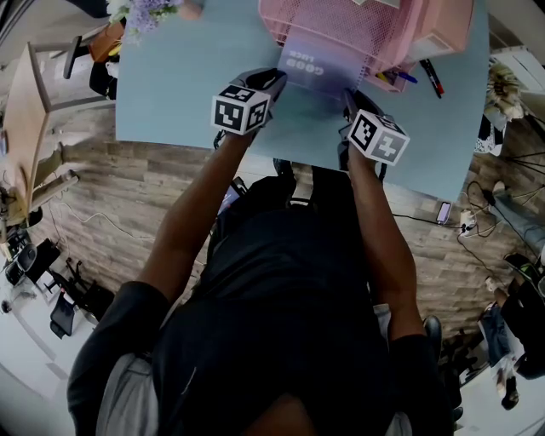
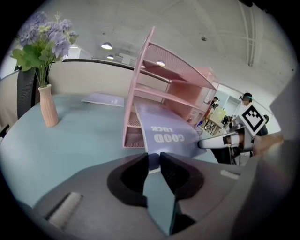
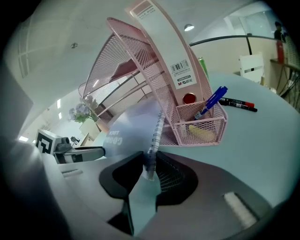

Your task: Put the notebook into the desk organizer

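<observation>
Because the notebook [image 1: 317, 72] is broad and floppy, it is carried from both near corners at once. The left claw [image 2: 153, 159] stands narrow, its jaws pinched on the plain edge of the lavender cover. The right claw [image 3: 149, 164] is closed to a slim gap on the spiral binding [image 3: 157, 133], which runs up and away from between its jaws. Holding both sides like this looks meant to stop the cover sagging and to let the far edge be steered squarely into its slot.

From the head view, the notebook hangs low over the blue worktop [image 1: 170, 94]. Its far part is already under the pink mesh of the desk organizer [image 1: 341, 25], in what appears to be the lowest opening, while the near part with the printed words sticks out towards the person. So the notebook reaches straight ahead from each claw, with its near edge between the jaws and its far edge inside the organizer. I judge the step in hand to be the push inward, partly done.

A blue pen [image 3: 213, 101] stands in the organizer's small side cup just beside the binding, though I cannot tell whether the binding touches that cup. A marker [image 3: 236, 103] lies on the worktop beyond, well clear of the notebook
</observation>
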Demonstrator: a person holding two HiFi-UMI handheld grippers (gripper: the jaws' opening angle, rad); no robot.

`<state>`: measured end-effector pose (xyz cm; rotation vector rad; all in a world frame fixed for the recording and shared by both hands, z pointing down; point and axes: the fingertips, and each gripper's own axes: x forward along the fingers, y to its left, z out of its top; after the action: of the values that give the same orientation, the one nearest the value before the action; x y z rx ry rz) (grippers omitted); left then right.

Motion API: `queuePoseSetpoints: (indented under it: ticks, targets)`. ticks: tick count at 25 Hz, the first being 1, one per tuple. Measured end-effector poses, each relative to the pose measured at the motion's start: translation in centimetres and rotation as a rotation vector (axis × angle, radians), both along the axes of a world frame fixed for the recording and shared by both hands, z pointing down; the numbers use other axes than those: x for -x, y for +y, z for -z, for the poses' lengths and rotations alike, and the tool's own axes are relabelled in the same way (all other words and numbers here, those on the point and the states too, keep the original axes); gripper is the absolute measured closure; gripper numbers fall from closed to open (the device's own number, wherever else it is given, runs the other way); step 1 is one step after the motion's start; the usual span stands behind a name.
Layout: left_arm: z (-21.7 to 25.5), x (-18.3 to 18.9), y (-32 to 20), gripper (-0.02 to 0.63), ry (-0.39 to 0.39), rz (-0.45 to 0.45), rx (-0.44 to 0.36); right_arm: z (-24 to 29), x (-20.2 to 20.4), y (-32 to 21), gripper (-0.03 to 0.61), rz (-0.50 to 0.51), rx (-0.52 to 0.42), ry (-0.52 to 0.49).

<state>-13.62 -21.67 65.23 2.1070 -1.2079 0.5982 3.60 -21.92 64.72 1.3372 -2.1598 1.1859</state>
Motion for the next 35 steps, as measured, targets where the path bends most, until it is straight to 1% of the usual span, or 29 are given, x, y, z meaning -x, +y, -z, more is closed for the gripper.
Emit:
queuePoseSetpoints:
  ticks: [8,17,20,26,30,33,35]
  targets:
    - [-0.4,0.0,-1.4,0.471,-0.002,0.021,0.015,-0.3,0.0,-1.2,0.500,-0.033,0.054,-0.054]
    - [-0.8,0.1,-2.7,0.469,-0.011,0.018,0.028,-0.4,-0.1,-2.3,0.512,-0.148,0.170,-0.207]
    - [-0.7,0.2,-3.1,0.469,-0.001,0.015,0.019,-0.5,0.0,-2.6,0.512,-0.153,0.186,-0.229]
    - [-0.2,0.3,-3.2,0.465,0.027,-0.006,-0.007,0.0,0.1,-2.7,0.509,-0.112,0.177,-0.258]
    - [0.6,1.3,-2.7,0.440,0.033,0.003,-0.026,1.2,-0.7,-3.0,0.502,-0.105,0.124,-0.241]
    - [1.6,2.2,-2.1,0.439,0.038,0.015,-0.052,2.0,-1.4,-2.7,0.476,-0.099,0.096,-0.215]
    - [2.5,2.5,-1.6,0.439,0.046,0.015,-0.073,2.5,-1.9,-2.3,0.469,-0.098,0.078,-0.201]
